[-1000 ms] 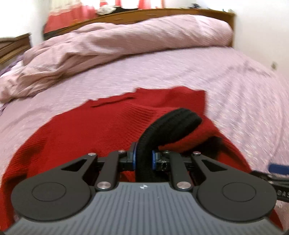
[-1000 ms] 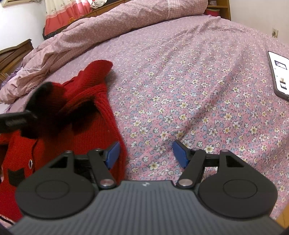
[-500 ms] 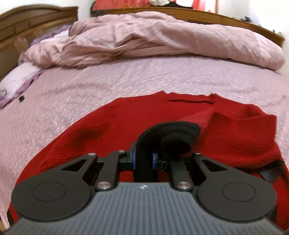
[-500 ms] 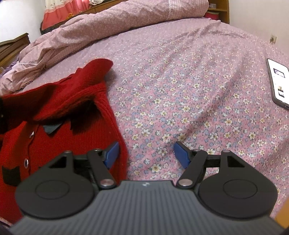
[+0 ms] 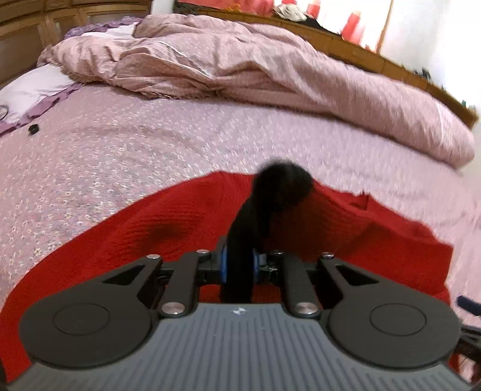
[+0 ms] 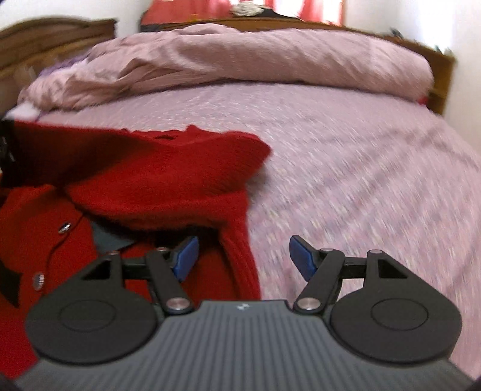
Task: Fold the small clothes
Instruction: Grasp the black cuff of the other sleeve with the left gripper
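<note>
While left gripper [image 5: 239, 264] pinches black cuff [image 5: 281, 186], right gripper [image 6: 243, 255] gapes; one red cardigan [image 6: 156, 183] (two buttons visible).

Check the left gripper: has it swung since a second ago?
Yes. The left gripper, shut on the black cuff, has swung left: the crumpled duvet slid rightward across its view, exposing the wooden headboard at left.

Left gripper [image 5: 239, 266] body hides the near part of the red cardigan [image 5: 168, 222]; the black cuff [image 5: 281, 183] tip is smeared by motion blur. Right wrist view: floral bedsheet [image 6: 360, 168] pattern blurred out — cardigan cut off at the left edge, its lower part behind the right gripper [image 6: 243, 258].
</note>
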A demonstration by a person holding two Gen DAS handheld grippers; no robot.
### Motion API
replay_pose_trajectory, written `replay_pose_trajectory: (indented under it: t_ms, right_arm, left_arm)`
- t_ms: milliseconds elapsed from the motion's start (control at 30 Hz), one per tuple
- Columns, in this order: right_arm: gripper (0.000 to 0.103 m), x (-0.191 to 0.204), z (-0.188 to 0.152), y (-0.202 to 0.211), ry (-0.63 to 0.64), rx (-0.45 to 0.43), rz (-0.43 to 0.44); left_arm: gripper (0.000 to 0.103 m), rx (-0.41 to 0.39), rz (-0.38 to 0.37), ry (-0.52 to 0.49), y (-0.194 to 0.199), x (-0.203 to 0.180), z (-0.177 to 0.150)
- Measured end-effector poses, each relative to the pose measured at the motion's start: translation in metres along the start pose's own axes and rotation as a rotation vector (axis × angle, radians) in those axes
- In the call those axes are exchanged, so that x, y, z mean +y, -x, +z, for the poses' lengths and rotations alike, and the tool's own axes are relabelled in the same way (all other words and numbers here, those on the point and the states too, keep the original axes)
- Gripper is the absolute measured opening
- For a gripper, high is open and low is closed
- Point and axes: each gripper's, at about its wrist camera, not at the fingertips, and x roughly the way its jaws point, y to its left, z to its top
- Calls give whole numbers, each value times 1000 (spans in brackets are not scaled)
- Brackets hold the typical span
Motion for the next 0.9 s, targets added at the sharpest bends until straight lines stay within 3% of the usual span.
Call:
replay_pose_trajectory:
  t_ms: [33, 100, 133, 167, 333, 433, 533, 667, 833, 900]
  right_arm:
    - [68, 3, 4, -6, 27, 0, 2]
    - [57, 7, 8, -14, 64, 3, 8]
    - [36, 9, 9, -16, 76, 7, 21]
    - [24, 10, 8, -16, 77, 13, 25]
    - [16, 6, 7, -9, 10, 4, -41]
    - [15, -11, 3, -9, -123, 27, -103]
    - [15, -27, -3, -13, -260, 54, -75]
    - [15, -22, -4, -14, -245, 51, -88]
    - [16, -21, -5, -15, -240, 55, -92]
    - [16, -20, -4, -15, -230, 58, -96]
  left_arm:
    - [15, -11, 4, 20, 4, 5, 2]
    - [14, -15, 18, 44, 7, 13, 5]
    - [14, -13, 28, 48, 8, 17, 5]
    - [14, -9, 37, 50, 7, 21, 4]
    - [14, 42, 52, 73, -3, 40, -2]
    - [14, 63, 56, 69, -10, 45, -6]
    - [15, 76, 30, 39, -16, 44, -4]
    - [17, 74, 3, -50, -34, 36, 5]
    - [58, 96, -50, -102, -68, 28, 21]
    - [65, 96, -63, -130, -79, 23, 27]
